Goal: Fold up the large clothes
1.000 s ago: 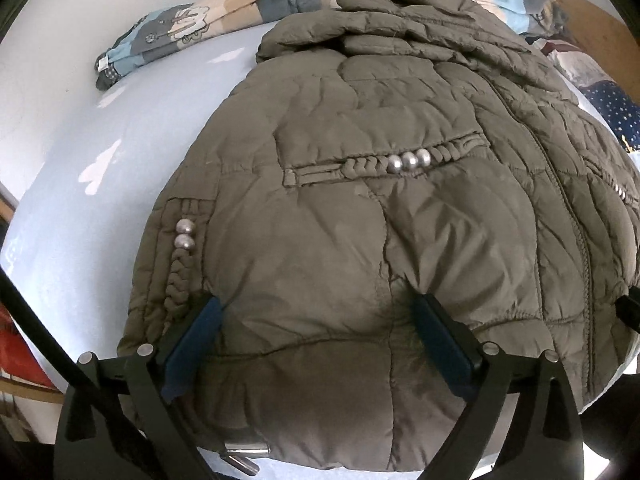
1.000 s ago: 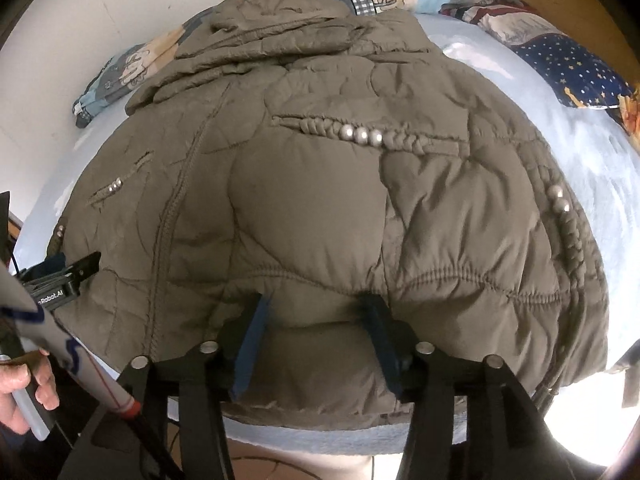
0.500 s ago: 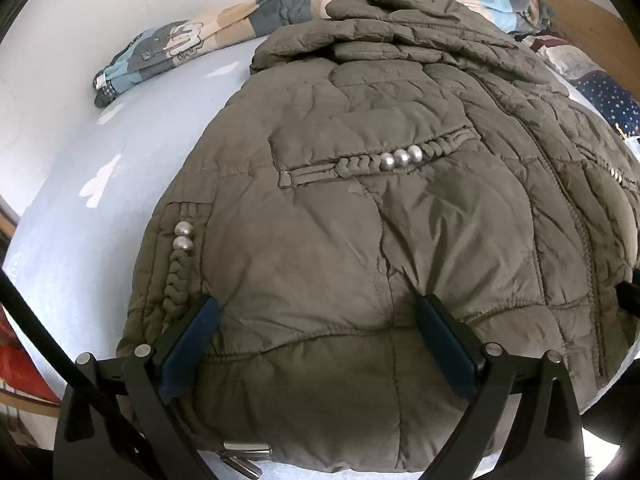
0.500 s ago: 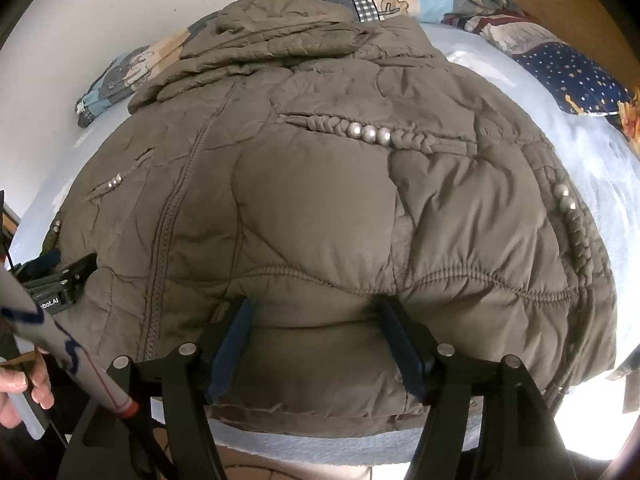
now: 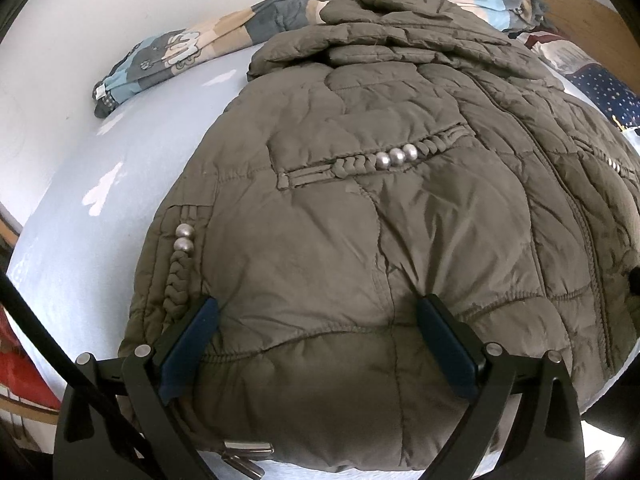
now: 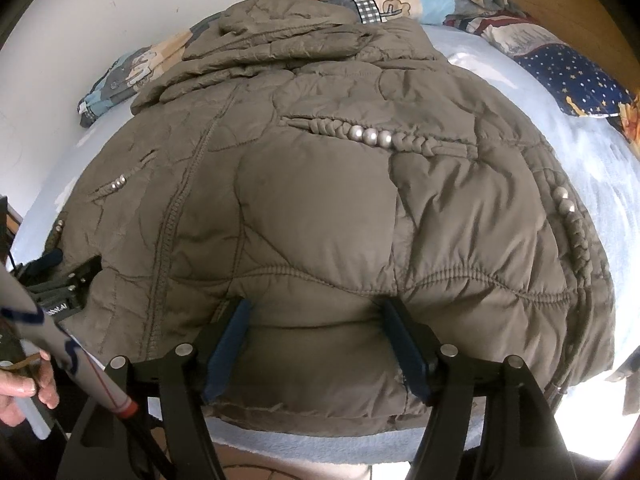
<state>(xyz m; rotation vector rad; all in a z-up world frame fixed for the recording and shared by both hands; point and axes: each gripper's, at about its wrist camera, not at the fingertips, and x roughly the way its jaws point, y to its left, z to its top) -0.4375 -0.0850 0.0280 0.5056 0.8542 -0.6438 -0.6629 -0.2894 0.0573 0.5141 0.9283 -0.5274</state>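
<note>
Right hand-held gripper [image 6: 320, 320] has just been opening, its jaws now wider across the jacket [image 6: 320, 208] hem at six o'clock. Left hand-held gripper [image 5: 320, 316] straddles the hem too, jaws wide; the jacket lies flat on the bed [image 5: 120, 152].

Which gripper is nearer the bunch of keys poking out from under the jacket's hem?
Left. The left gripper straddles the hem of the jacket just above the keys, which show at its own view's bottom edge. The right gripper sits further along the hem; no keys show there.
</note>
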